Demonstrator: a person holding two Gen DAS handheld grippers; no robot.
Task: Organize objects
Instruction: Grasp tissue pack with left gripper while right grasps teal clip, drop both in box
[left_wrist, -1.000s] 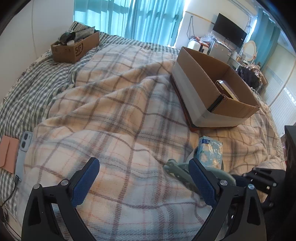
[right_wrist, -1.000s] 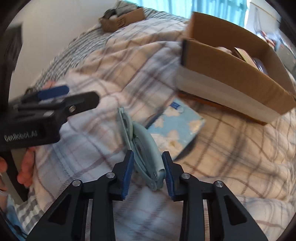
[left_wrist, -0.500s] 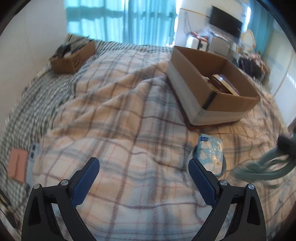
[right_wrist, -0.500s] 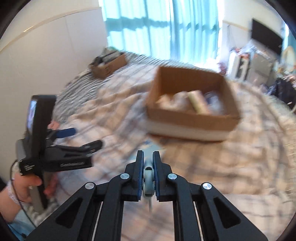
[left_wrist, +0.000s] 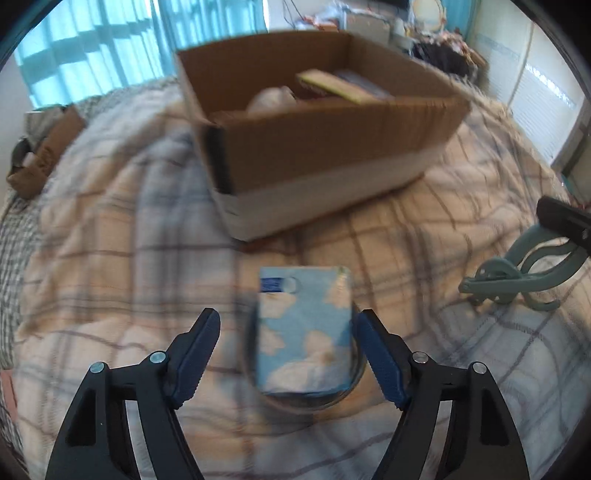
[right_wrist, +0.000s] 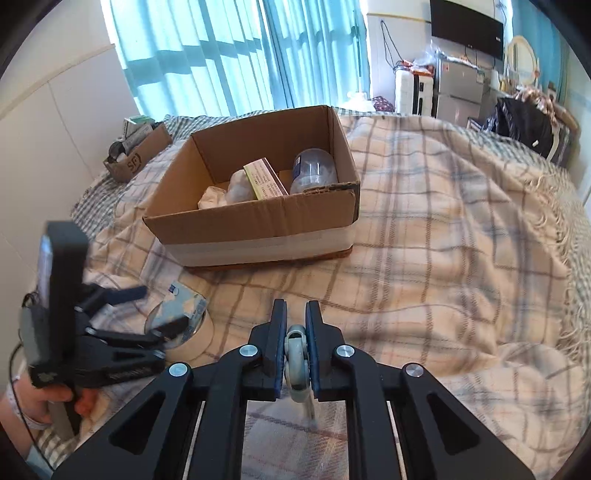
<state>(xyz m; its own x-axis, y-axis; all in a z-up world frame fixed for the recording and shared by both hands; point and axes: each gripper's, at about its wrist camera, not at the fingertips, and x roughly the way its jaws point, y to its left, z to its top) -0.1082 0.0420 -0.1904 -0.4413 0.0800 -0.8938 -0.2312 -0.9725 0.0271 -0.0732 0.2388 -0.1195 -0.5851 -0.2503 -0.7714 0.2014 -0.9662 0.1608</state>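
My left gripper (left_wrist: 286, 350) is open, its jaws on either side of a blue tissue pack with white clouds (left_wrist: 304, 332) that lies on a tape roll (left_wrist: 354, 384) on the plaid blanket. It also shows in the right wrist view (right_wrist: 147, 310). My right gripper (right_wrist: 296, 338) is shut on a grey-green clamp (right_wrist: 297, 365) and holds it above the bed; the clamp shows at the right edge of the left wrist view (left_wrist: 517, 280). An open cardboard box (right_wrist: 258, 218) stands ahead, holding a clear jar (right_wrist: 314, 170), a small carton (right_wrist: 264, 177) and white wrapped items.
A smaller cardboard box (right_wrist: 136, 155) of items sits at the far left by the curtains. The plaid blanket (right_wrist: 443, 240) covers the bed, fringed edge on the right. Furniture, a fridge and a wall TV (right_wrist: 467, 22) stand beyond the bed.
My right gripper has lifted the clamp off the blanket and raised it. My left gripper has moved right and forward, and its jaws now straddle the tissue pack.
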